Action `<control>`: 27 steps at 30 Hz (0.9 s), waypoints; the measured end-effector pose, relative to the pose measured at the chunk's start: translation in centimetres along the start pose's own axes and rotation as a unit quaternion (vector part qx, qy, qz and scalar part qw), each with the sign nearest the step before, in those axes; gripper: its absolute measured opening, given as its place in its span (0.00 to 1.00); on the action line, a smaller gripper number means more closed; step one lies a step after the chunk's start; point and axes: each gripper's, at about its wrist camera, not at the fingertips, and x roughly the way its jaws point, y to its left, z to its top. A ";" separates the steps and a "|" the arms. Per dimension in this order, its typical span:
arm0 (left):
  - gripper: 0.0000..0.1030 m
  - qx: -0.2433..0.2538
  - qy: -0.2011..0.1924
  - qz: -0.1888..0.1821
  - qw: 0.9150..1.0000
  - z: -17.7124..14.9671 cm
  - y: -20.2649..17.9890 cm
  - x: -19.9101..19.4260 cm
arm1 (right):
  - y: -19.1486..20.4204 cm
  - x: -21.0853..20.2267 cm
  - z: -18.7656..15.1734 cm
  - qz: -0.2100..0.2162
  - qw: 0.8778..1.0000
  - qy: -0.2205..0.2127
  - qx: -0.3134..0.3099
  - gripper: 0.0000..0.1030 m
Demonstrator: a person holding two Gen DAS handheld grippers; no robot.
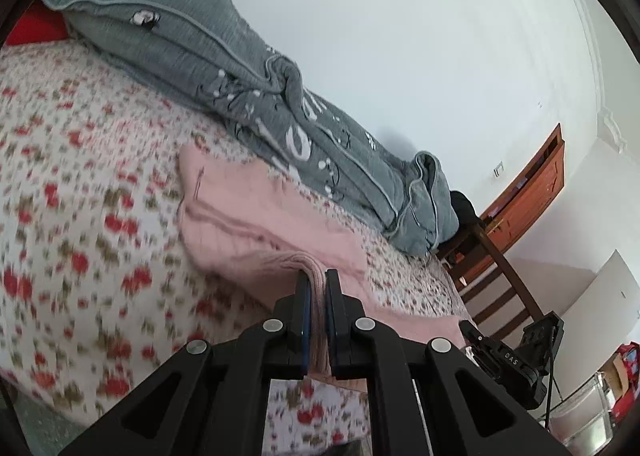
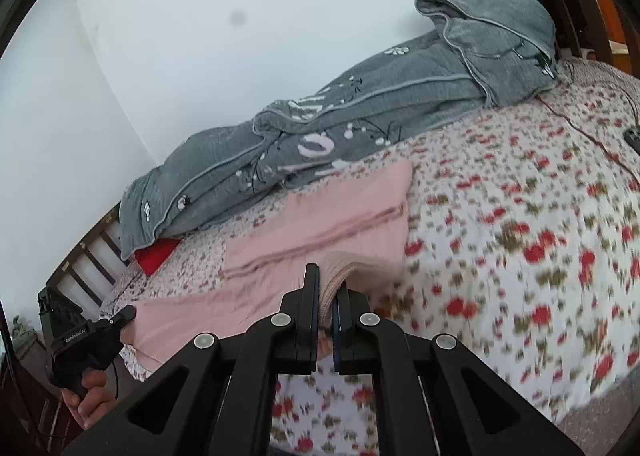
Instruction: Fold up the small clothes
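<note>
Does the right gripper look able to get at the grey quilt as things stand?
Probably not yet: the right gripper is shut on the pink garment, which lies between it and the grey quilt.

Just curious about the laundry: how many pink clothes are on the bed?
1: the pink garment lies on the floral bedspread beside the grey blanket. More may be hidden.

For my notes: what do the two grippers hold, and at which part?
Both hold the pink garment: left gripper and right gripper each pinch a bunched edge.
</note>
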 end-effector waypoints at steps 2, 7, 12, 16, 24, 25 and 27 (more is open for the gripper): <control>0.07 0.006 -0.004 0.014 1.000 1.4 -0.4 0.8 | 0.1 0.6 1.2 0.001 1.000 -0.002 0.000 0.05; 0.07 0.014 -0.009 0.066 0.998 4.8 -0.6 3.4 | 0.2 2.9 4.2 -0.002 1.000 -0.010 -0.005 0.05; 0.07 0.005 -0.008 0.091 0.996 7.4 -0.3 6.0 | 0.1 6.0 7.0 -0.004 1.000 -0.012 -0.005 0.05; 0.07 -0.004 -0.004 0.097 0.995 9.1 0.3 8.0 | 0.0 8.1 8.5 -0.009 1.000 -0.012 -0.005 0.05; 0.07 0.016 0.002 0.111 0.994 11.6 0.7 12.4 | -1.2 13.1 10.9 -0.014 1.000 -0.012 0.001 0.05; 0.07 0.018 0.003 0.114 0.993 11.8 0.8 12.9 | -1.3 13.5 11.1 -0.015 1.000 -0.012 0.003 0.05; 0.07 0.025 0.005 0.123 0.992 12.2 1.0 14.1 | -1.9 14.9 11.5 -0.015 1.000 -0.010 0.009 0.05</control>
